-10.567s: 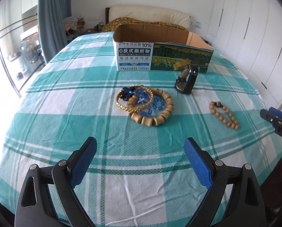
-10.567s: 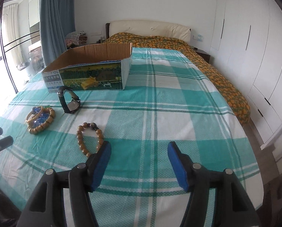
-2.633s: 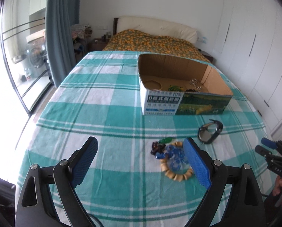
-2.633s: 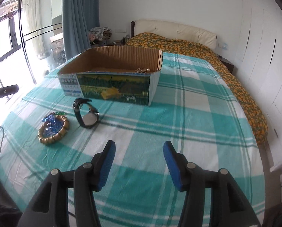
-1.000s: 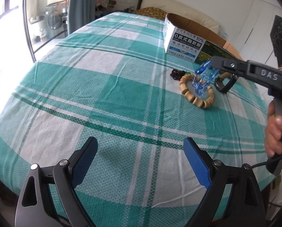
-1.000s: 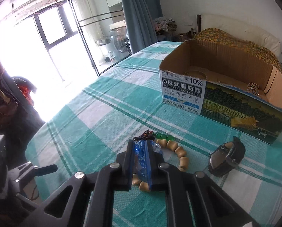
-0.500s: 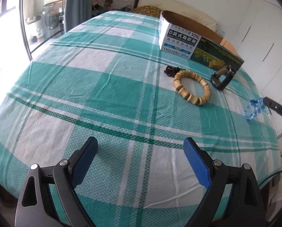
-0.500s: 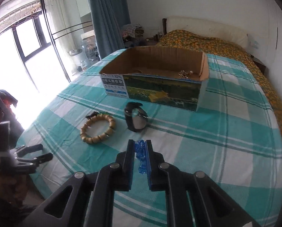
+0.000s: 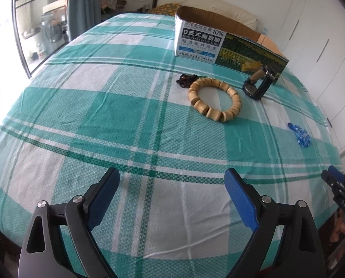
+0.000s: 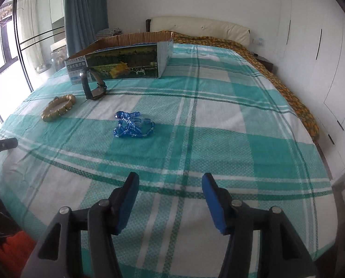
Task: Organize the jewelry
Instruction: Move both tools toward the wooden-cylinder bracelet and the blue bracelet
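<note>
A cardboard box [image 9: 221, 44] printed "10%" and "ZERO TRANS FATTY ACIDS" stands behind a blue bead bracelet [image 10: 133, 125] lying on checked cloth [image 10: 218, 139], ahead of the empty, opening right gripper [image 10: 170, 199].

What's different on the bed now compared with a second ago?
The right hand-held gripper carried the blue bead bracelet off the wooden bead bracelet, let it go on the checked cloth, and its jaws are opening, empty. The wooden bracelet, the watch and the cardboard box stayed put.
</note>
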Tool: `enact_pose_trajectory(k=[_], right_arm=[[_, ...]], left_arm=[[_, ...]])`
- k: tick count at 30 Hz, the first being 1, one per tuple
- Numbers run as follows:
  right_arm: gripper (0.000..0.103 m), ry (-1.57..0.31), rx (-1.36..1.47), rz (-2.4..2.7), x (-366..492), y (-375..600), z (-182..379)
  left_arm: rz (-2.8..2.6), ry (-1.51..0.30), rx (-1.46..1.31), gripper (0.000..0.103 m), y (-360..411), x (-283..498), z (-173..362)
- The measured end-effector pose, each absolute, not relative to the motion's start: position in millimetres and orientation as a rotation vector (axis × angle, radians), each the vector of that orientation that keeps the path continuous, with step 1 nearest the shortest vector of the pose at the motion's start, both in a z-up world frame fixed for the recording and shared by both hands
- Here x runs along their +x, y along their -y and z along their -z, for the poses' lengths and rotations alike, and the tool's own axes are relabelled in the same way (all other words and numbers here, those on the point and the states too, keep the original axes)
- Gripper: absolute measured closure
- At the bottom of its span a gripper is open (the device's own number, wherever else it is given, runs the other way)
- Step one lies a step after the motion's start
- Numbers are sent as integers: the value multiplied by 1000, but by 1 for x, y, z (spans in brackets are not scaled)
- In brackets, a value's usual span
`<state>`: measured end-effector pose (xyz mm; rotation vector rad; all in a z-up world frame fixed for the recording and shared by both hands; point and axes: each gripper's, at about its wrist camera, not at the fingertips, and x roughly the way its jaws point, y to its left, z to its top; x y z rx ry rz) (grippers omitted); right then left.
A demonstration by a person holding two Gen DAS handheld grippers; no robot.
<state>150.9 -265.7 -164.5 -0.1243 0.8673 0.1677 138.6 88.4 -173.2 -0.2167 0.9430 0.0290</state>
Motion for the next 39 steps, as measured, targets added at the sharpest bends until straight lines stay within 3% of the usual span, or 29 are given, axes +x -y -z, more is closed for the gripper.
enact_pose_trajectory(k=[39], right_arm=[[42, -857, -171, -184, 142, 235, 173]], left_arm=[[-39, -953, -186, 10, -77, 139, 179]])
